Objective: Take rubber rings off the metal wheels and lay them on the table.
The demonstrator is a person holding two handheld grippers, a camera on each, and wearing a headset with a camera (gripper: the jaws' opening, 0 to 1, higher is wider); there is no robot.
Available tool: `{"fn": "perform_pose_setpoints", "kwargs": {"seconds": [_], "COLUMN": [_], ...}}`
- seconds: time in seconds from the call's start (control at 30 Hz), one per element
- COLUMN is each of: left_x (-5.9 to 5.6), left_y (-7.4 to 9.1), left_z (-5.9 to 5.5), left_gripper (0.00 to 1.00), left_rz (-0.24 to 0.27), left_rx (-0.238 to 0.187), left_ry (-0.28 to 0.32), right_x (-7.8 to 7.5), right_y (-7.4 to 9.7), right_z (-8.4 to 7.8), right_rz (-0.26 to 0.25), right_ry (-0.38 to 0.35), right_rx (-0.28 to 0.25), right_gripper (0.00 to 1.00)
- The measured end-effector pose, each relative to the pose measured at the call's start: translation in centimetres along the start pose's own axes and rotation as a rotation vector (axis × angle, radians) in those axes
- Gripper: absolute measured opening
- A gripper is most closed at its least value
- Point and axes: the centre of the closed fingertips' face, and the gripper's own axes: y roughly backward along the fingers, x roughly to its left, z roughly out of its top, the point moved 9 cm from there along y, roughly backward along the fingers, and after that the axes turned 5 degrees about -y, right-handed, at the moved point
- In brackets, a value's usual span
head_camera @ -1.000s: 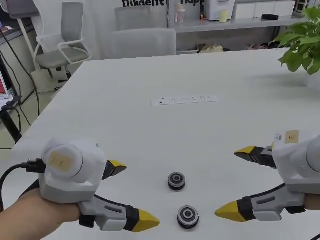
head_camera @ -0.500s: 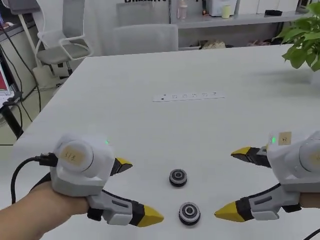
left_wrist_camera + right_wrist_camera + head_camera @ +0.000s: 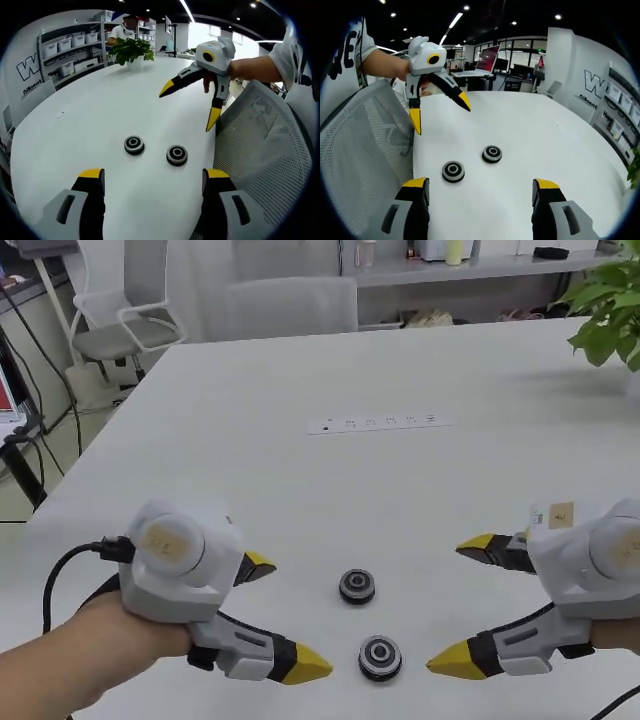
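Observation:
Two small metal wheels with black rubber rings lie flat on the white table [image 3: 300, 490]: a far wheel [image 3: 357, 586] and a near wheel [image 3: 379, 657]. They appear again as the far wheel [image 3: 134, 144] and near wheel [image 3: 176, 155], and as the far wheel [image 3: 492, 154] and near wheel [image 3: 453, 171]. My left gripper [image 3: 287, 615] is open, left of the wheels. My right gripper [image 3: 462, 602] is open, to their right. Both sets of jaws hold nothing. The right gripper [image 3: 192, 104] faces the left one, and the left gripper [image 3: 440, 114] faces back.
A white power strip [image 3: 377, 424] lies flat further back on the table. A potted plant [image 3: 608, 310] stands at the far right. Office chairs [image 3: 125, 310] stand beyond the far edge. A mesh chair back [image 3: 260, 145] sits close to the near table edge.
The head camera has tilted, shifting the scene down a little. My left gripper has moved slightly right and forward toward the wheels. The wheels stay put.

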Motion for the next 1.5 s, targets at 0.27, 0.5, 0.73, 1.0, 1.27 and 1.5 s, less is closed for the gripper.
{"fn": "perform_pose_setpoints", "kwargs": {"seconds": [0.27, 0.5, 0.73, 1.0, 1.27, 1.5], "left_x": [0.1, 0.0, 0.0, -0.3, -0.5, -0.7], "left_y": [-0.7, -1.2, -1.7, -2.2, -2.6, -3.2], "left_z": [-0.1, -0.1, -0.2, -0.2, -0.1, 0.0], "left_gripper": [0.76, 0.74, 0.72, 0.69, 0.65, 0.62], "left_rz": [-0.014, -0.027, -0.042, -0.061, -0.079, -0.093], "left_rx": [0.010, 0.021, 0.030, 0.032, 0.031, 0.036], "left_ry": [-0.012, -0.021, -0.036, -0.049, -0.064, -0.076], "right_x": [-0.1, -0.1, -0.1, 0.1, 0.1, 0.2], "right_y": [-0.6, -0.9, -1.2, -1.5, -1.7, -1.9], "right_z": [-0.1, -0.2, -0.4, -0.7, -0.8, -1.1], "right_rz": [0.021, 0.032, 0.041, 0.053, 0.064, 0.079], "right_ry": [0.005, 0.014, 0.015, 0.014, 0.013, 0.004], "right_rx": [0.001, 0.005, 0.006, 0.007, 0.001, -0.003], "right_gripper": [0.83, 0.82, 0.81, 0.80, 0.79, 0.75]}}
